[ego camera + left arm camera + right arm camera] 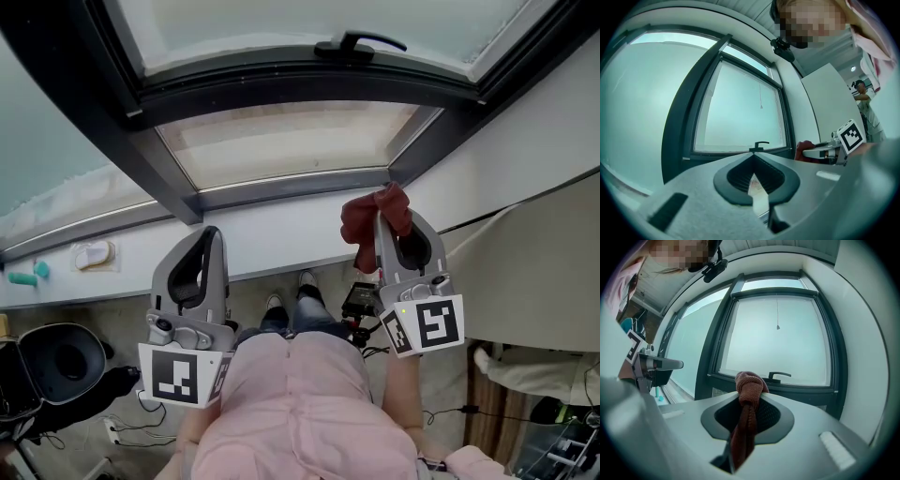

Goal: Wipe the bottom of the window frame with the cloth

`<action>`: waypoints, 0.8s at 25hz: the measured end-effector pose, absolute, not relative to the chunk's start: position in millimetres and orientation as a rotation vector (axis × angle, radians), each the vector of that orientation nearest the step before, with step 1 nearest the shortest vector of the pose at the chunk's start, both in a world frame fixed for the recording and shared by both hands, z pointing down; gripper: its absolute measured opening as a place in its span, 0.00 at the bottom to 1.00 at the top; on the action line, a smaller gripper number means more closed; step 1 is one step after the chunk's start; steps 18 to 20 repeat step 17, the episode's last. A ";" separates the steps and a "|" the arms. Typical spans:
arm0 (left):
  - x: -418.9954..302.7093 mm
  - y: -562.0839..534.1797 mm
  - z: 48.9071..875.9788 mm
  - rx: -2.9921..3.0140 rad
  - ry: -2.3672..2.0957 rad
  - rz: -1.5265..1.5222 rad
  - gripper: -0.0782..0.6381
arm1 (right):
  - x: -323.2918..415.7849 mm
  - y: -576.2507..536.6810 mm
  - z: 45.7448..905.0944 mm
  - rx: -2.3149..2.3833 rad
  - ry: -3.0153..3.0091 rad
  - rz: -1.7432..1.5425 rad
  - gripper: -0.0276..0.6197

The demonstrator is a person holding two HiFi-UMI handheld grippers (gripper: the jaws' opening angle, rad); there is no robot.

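Note:
A dark red cloth (pixel 373 217) is bunched in my right gripper (pixel 392 223), whose jaws are shut on it; the cloth (pixel 748 389) sticks out past the jaw tips and hangs down between them. The gripper is held in the air in front of the white sill, short of the dark window frame's bottom rail (pixel 300 187). The opened sash with its black handle (pixel 359 44) is above; that handle (pixel 779 376) also shows in the right gripper view. My left gripper (pixel 214 235) is lower left, jaws shut with nothing in them, also short of the sill. The left gripper (pixel 753 157) points at the window.
A white sill (pixel 281 234) runs below the frame. On its left end lie a small white item (pixel 92 253) and a teal object (pixel 30 274). A black bin (pixel 58 361) and cables are on the floor at left. A white wall (pixel 525 169) closes the right side.

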State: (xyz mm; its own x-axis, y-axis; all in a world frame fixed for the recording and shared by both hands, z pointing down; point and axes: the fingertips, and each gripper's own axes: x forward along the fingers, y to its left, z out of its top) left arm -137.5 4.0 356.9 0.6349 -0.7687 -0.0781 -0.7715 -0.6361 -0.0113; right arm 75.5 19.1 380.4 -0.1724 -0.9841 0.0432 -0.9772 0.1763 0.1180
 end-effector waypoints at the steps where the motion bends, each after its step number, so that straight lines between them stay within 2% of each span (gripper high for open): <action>1: -137.5 3.7 356.7 -2.801 1.321 0.103 0.10 | 75.3 18.8 380.4 1.945 -2.323 -0.092 0.14; 20: -139.7 -0.2 357.8 -2.792 1.338 0.109 0.10 | 89.4 13.6 375.9 1.975 -2.292 -0.119 0.14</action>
